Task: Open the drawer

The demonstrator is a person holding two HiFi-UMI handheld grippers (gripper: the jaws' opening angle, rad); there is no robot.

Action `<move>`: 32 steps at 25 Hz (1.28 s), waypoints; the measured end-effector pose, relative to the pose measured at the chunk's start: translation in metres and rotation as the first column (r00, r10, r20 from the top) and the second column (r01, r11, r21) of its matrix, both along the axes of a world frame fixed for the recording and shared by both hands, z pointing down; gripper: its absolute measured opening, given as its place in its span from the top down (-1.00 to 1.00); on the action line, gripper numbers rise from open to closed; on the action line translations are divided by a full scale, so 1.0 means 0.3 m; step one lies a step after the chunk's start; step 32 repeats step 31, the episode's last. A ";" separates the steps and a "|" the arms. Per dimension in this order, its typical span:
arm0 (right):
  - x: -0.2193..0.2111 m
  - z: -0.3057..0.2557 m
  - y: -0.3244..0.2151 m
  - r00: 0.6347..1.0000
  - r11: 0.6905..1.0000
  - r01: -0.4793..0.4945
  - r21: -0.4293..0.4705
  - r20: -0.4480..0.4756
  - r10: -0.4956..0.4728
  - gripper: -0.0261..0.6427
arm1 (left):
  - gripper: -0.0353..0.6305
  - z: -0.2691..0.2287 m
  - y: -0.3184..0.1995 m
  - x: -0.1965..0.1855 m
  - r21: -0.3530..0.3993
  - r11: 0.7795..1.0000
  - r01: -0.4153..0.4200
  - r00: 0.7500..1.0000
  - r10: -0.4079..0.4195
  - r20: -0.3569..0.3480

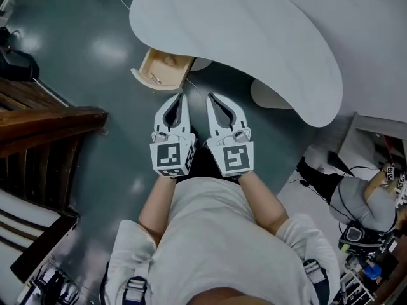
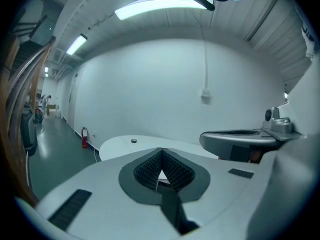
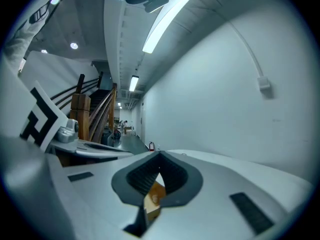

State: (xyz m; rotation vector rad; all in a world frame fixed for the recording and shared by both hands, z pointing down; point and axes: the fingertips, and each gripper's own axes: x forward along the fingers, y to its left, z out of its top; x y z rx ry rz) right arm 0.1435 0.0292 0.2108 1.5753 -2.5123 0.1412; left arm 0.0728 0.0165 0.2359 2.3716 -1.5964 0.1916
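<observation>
Closed and empty, left gripper (image 1: 181, 98) and right gripper (image 1: 210, 98) hang short of the wooden drawer (image 1: 165, 70), which already stands out from under the tabletop (image 1: 254, 37); the task looks done.

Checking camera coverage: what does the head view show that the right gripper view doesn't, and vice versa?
Head view only: the person's bare forearms, white shirt. Right gripper view only: long ceiling strip light, white wall's cable box. Both: open light-wood drawer, brown wooden staircase, right gripper, jaws shut.
</observation>
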 end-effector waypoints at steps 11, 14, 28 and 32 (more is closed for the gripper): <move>0.098 -0.123 0.046 1.000 0.997 -0.005 0.077 0.000 0.005 0.88 | 0.88 -0.101 0.049 0.104 0.028 0.996 -0.083 0.996 0.082 0.034; 0.140 -0.124 0.061 0.999 0.997 -0.034 0.073 0.008 0.033 0.88 | 0.88 -0.112 0.063 0.136 0.029 0.994 -0.107 0.993 0.105 0.048; 0.263 -0.133 0.088 0.995 0.992 -0.098 0.078 0.038 0.095 0.88 | 0.88 -0.148 0.089 0.277 0.060 0.978 -0.198 0.977 0.192 0.089; 0.279 -0.130 0.098 0.994 0.991 -0.108 0.073 0.040 0.105 0.88 | 0.88 -0.151 0.107 0.298 0.066 0.977 -0.201 0.977 0.195 0.083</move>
